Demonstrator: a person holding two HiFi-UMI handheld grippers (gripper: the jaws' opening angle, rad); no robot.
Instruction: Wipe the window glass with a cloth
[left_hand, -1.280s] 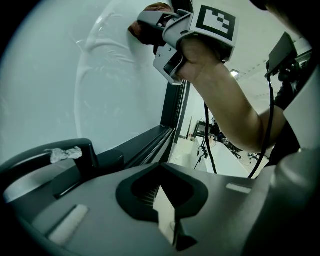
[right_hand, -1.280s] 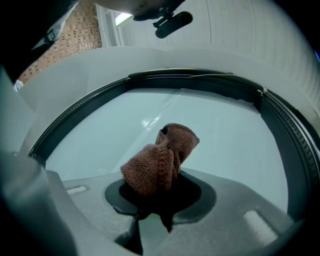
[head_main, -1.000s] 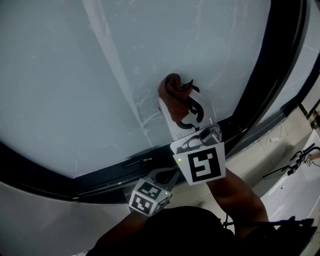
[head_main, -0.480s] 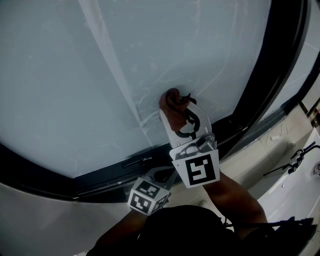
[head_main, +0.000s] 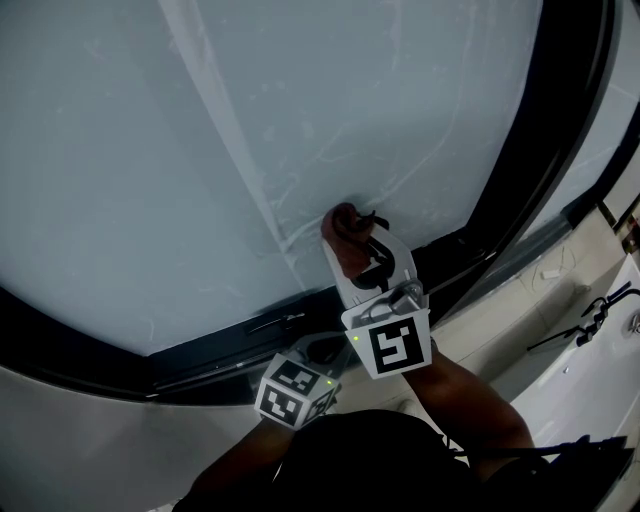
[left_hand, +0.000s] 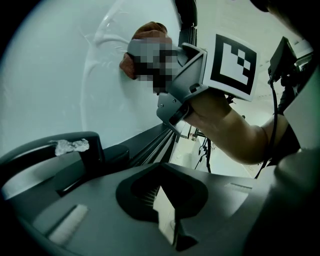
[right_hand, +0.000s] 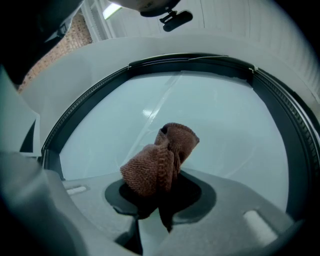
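Observation:
The window glass (head_main: 200, 150) fills most of the head view, pale and streaked. A bunched brown cloth (head_main: 342, 228) is pressed on it low down, close above the dark frame. My right gripper (head_main: 352, 240) is shut on the cloth; in the right gripper view the cloth (right_hand: 160, 160) sticks out from between the jaws against the glass (right_hand: 225, 120). My left gripper (left_hand: 162, 192) is shut with nothing in it, held below the right one near the lower frame. From the left gripper view the cloth (left_hand: 129, 67) touches the glass up left.
A wide dark frame (head_main: 540, 130) curves round the glass at the bottom and right. Wet streaks (head_main: 290, 215) cross the pane left of the cloth. A pale ledge (head_main: 80, 430) lies under the frame, and cables (head_main: 590, 325) lie at the far right.
My right gripper has slid the cloth down the glass toward the lower frame. The left gripper has stayed where it was.

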